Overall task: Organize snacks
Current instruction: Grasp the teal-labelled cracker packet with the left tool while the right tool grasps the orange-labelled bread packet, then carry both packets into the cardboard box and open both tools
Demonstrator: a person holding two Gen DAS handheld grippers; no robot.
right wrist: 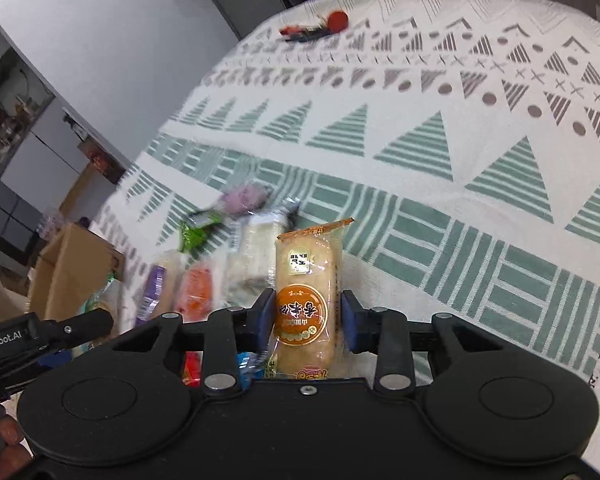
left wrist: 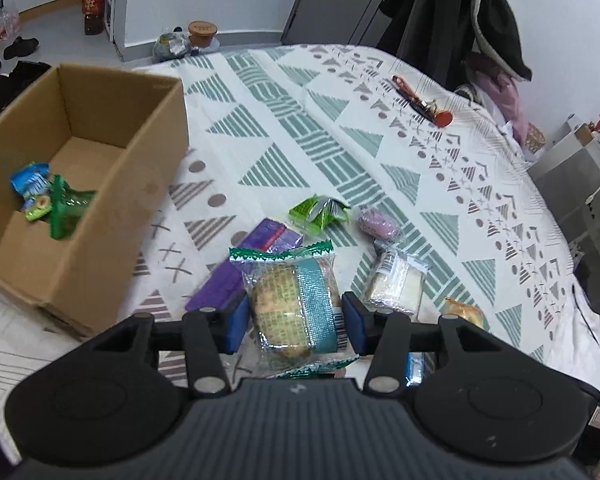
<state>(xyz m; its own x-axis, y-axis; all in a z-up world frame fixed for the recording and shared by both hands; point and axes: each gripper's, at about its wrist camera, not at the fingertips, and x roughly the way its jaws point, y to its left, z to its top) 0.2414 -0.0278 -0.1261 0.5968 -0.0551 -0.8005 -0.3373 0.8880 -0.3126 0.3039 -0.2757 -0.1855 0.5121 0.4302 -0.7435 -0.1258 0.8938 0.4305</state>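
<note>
My left gripper (left wrist: 296,322) is shut on a clear packet with green zigzag edges (left wrist: 292,308) that holds a round cake, just above the snack pile. An open cardboard box (left wrist: 148,184) stands to the left with a blue packet (left wrist: 30,184) and a green packet (left wrist: 66,208) inside. My right gripper (right wrist: 307,320) is shut on a long bun packet with an orange label (right wrist: 306,280). On the bedspread lie a purple bar packet (left wrist: 256,256), a green packet (left wrist: 318,212), a mauve round packet (left wrist: 378,224) and a white clear-wrapped packet (left wrist: 396,284).
A patterned bedspread (left wrist: 340,128) covers the surface. A red and black object (left wrist: 420,104) lies at its far side. A dark coat (left wrist: 460,20) hangs beyond. A white unit (left wrist: 580,184) stands off the right edge. The box (right wrist: 72,264) shows blurred in the right wrist view.
</note>
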